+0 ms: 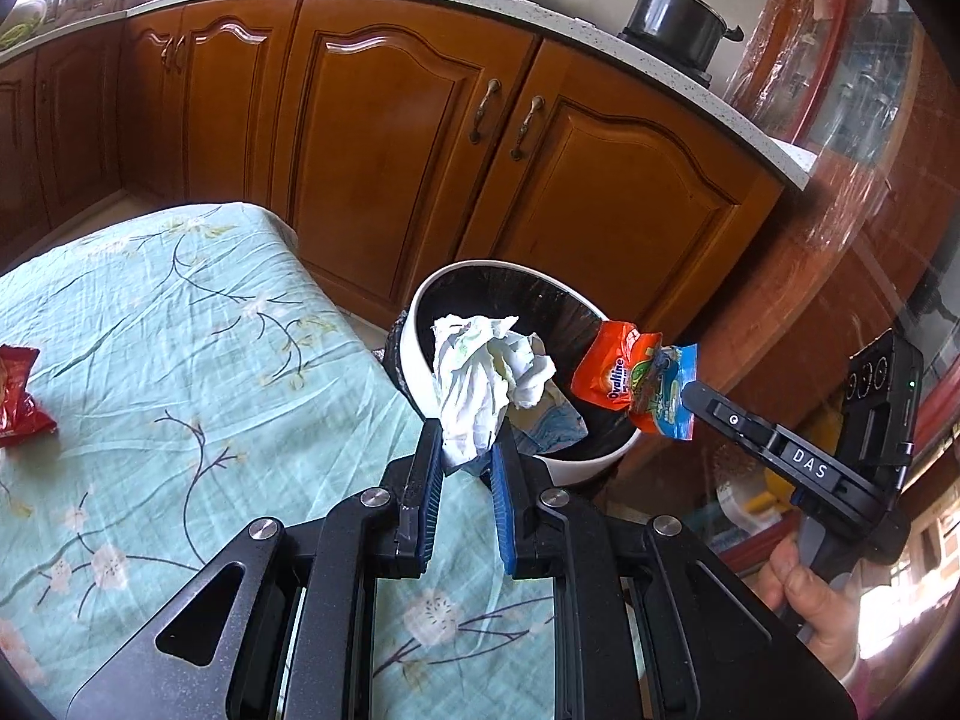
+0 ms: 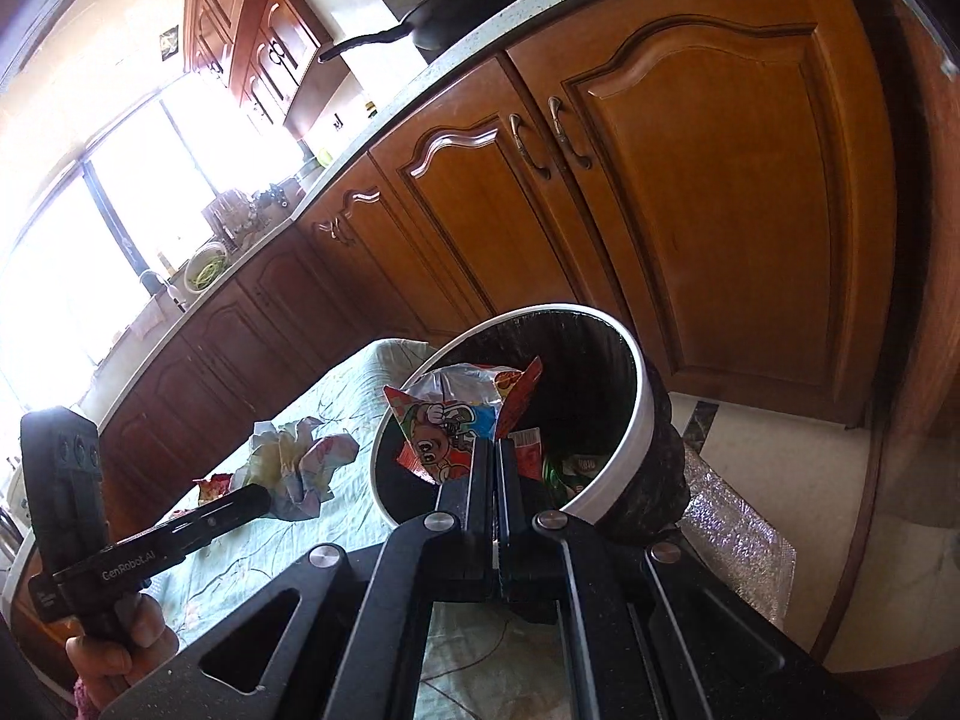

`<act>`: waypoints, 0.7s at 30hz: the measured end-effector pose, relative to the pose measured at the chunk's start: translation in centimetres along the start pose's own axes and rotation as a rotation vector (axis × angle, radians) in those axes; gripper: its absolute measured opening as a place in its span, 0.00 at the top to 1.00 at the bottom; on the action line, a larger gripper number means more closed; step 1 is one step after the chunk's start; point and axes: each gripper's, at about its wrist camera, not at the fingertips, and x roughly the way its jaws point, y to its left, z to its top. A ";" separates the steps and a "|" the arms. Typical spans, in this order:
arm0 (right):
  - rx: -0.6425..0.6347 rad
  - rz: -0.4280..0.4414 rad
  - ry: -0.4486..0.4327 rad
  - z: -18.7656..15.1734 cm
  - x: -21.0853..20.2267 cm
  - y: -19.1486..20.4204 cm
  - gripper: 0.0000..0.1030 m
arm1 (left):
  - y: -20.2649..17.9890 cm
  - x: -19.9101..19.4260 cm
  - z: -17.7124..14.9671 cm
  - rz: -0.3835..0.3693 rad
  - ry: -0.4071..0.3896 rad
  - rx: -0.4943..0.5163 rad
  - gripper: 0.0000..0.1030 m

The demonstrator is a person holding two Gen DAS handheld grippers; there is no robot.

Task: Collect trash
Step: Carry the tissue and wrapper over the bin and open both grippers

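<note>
Left wrist view: the bin (image 1: 576, 462) stands off the tabletop (image 1: 150, 324) edge, its mouth directly beneath both loads, left fingers (image 1: 467, 450) pinching crumpled paper (image 1: 480, 378), right fingers (image 1: 690, 391) pinching snack wrappers (image 1: 624, 381).

The left gripper (image 1: 468, 450) is angling downward, its blue-padded fingers (image 1: 433, 468) pinching together. The right gripper (image 2: 497, 468) is pointing forward and down with jaws fully pressed together. A bare hand (image 1: 822, 606) is wrapping each handle from below.
</note>
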 end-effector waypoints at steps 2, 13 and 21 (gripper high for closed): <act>-0.005 -0.005 0.002 0.3 0.3 0.1 0.99 | -0.5 0.5 0.2 0.000 0.006 0.009 0.87; -0.062 -0.065 0.029 1.0 1.9 0.1 0.99 | -1.6 3.1 1.4 0.018 0.033 0.057 0.86; -0.085 -0.098 0.071 1.6 3.8 0.2 0.99 | -2.4 5.5 2.6 0.040 0.061 0.092 0.86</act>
